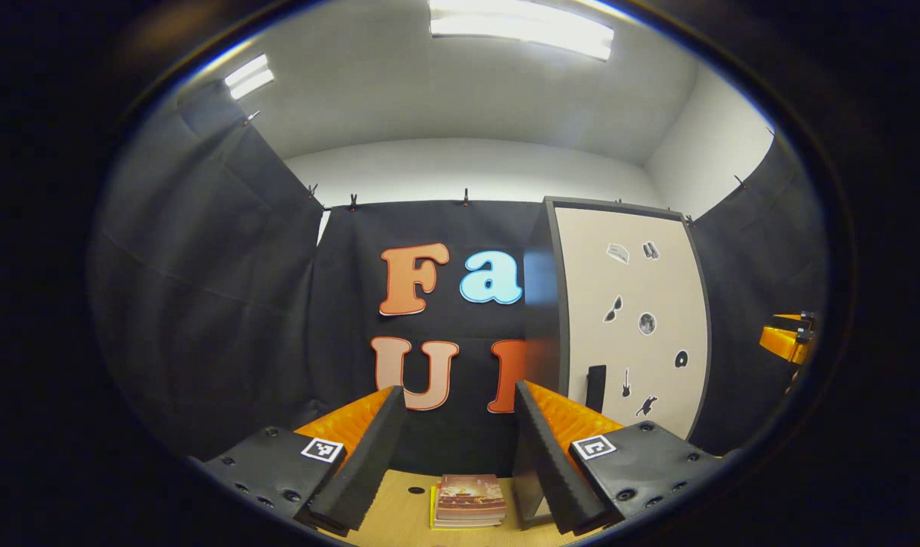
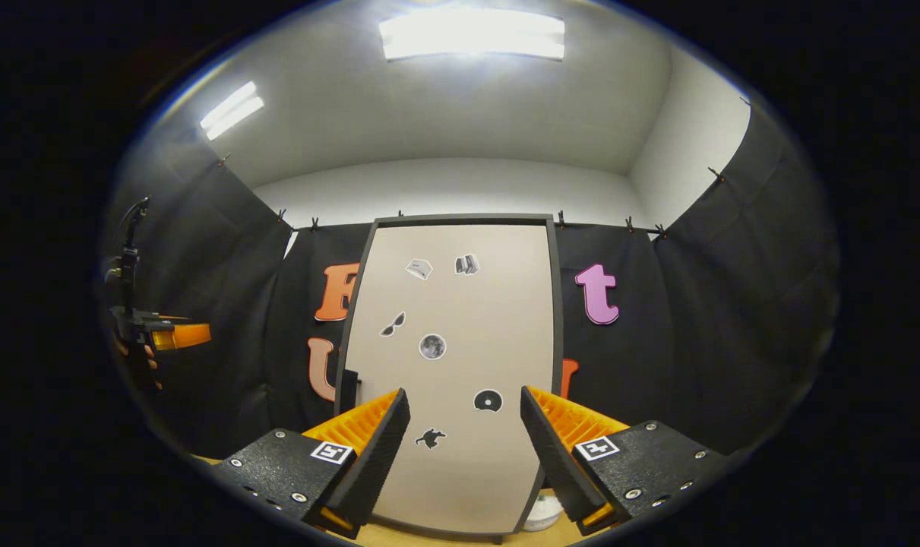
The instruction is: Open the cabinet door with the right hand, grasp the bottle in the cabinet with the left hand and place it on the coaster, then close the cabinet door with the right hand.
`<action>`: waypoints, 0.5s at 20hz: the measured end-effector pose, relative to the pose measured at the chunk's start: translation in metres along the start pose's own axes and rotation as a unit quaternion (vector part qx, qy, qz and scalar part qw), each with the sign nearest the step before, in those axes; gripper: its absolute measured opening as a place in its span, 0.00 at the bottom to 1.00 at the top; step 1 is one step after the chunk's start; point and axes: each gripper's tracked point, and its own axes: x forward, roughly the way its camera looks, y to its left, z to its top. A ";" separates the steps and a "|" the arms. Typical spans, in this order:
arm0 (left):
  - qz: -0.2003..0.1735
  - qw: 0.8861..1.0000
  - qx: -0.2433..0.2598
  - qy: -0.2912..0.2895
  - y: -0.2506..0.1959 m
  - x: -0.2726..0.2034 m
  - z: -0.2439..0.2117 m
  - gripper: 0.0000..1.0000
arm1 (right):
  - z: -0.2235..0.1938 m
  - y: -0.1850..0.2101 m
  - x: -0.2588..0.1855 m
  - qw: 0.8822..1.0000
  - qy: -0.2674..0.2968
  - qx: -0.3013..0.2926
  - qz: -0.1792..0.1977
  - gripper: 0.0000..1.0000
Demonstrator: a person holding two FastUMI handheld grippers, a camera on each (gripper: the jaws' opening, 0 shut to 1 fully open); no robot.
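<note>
Right gripper view: we note the flat, matte beige cabinet door [image 2: 452, 365], dark-framed, closed, straight ahead; right gripper [image 2: 466, 448] spread, empty. Left gripper [image 1: 453, 448] likewise spread above stacked books [image 1: 469, 501] on the wooden table [image 1: 406, 516].

The closed cabinet door [image 2: 452, 365] conceals whatever stands inside. A white round object [image 2: 543, 515] at the door's lower right corner is partly hidden by the gripper finger; identity undetermined. Door stickers [image 2: 432, 346] too small to identify. The book stack [image 1: 469, 501] is cut by the lower edge.
</note>
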 end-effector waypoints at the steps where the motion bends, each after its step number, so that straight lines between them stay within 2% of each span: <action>1: 0.000 1.000 0.000 0.001 0.001 0.000 -0.002 0.96 | -0.003 0.003 0.001 1.000 0.001 0.001 0.004 0.91; 2: 0.002 1.000 0.001 0.002 0.003 0.000 -0.004 0.92 | -0.005 0.005 0.003 1.000 0.003 0.002 0.006 0.91; 10: 0.014 1.000 0.012 0.023 0.022 0.003 -0.029 0.94 | -0.036 0.035 0.036 0.998 0.033 0.035 0.038 0.93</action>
